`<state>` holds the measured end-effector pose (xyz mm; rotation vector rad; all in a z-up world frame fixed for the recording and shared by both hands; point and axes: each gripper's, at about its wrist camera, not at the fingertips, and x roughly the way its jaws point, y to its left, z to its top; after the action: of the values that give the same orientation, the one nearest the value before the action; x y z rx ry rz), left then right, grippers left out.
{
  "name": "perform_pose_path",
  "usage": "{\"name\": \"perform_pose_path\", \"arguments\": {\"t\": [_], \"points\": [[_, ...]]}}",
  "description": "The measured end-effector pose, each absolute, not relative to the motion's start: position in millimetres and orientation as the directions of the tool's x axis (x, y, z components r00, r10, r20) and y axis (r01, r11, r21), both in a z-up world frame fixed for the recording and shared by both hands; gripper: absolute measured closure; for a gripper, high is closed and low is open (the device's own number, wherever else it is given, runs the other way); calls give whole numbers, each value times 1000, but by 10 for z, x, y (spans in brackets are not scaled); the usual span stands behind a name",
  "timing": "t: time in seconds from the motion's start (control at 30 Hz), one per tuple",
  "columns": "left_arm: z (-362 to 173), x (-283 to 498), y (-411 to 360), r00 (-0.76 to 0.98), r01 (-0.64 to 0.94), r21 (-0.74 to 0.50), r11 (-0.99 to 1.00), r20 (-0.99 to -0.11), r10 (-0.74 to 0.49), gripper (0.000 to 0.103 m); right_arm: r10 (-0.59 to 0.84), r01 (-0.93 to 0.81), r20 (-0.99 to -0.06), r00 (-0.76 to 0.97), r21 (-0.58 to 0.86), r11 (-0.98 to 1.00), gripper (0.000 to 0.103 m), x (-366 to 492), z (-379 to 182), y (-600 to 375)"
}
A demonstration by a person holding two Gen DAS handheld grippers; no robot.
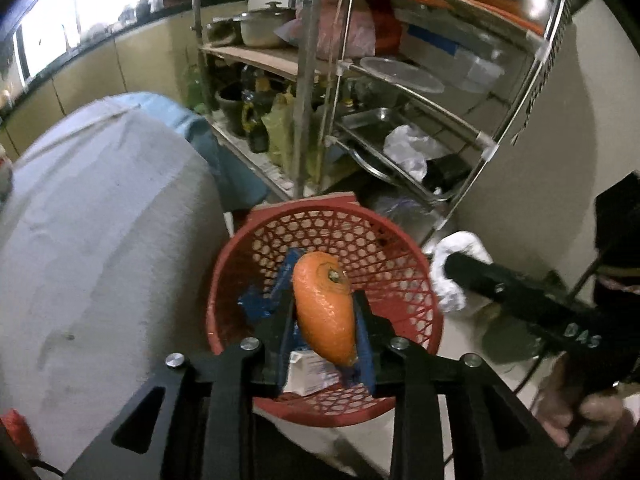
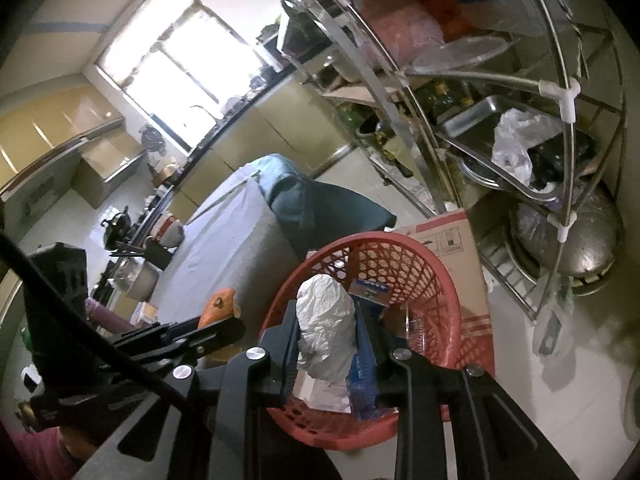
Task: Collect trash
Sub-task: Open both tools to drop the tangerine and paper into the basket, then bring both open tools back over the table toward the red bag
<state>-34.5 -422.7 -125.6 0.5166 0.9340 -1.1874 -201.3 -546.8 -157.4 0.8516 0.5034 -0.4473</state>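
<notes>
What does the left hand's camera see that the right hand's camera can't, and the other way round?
Only the left view shows the whole carrot, gripped by the left tool, and a covered pot on the shelf. Only the right view shows the bright window, the cardboard box behind the basket, and the crumpled white paper close up in the right tool. Both show the red basket and the metal rack.
</notes>
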Motion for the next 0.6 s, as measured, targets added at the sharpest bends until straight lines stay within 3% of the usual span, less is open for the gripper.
{"name": "perform_pose_path", "arguments": {"t": [0.03,0.13,0.27,0.33,0.6], "points": [[-1268,-320,-4222,69,936,-138,324,-829,-555,66,-167,568,-590,790,601,563,69,-1991,-1603,-5484],[-1271,-301,-4185,83,939,-124,320,-823,-561,55,-173,574,-580,796,634,518,34,-1996,-1629,-5508],[-1200,-237,-4013,158,936,-57,348,-813,-560,48,-196,558,-550,812,634,535,34,-2018,-1531,-5480],[-1156,-163,-3868,196,925,-33,379,-813,-549,40,-201,544,-534,821,627,557,34,-2002,-1452,-5428],[-997,269,-3080,416,809,97,580,-792,-447,35,-131,465,-527,840,574,674,34,-1512,-1199,-4989]]}}
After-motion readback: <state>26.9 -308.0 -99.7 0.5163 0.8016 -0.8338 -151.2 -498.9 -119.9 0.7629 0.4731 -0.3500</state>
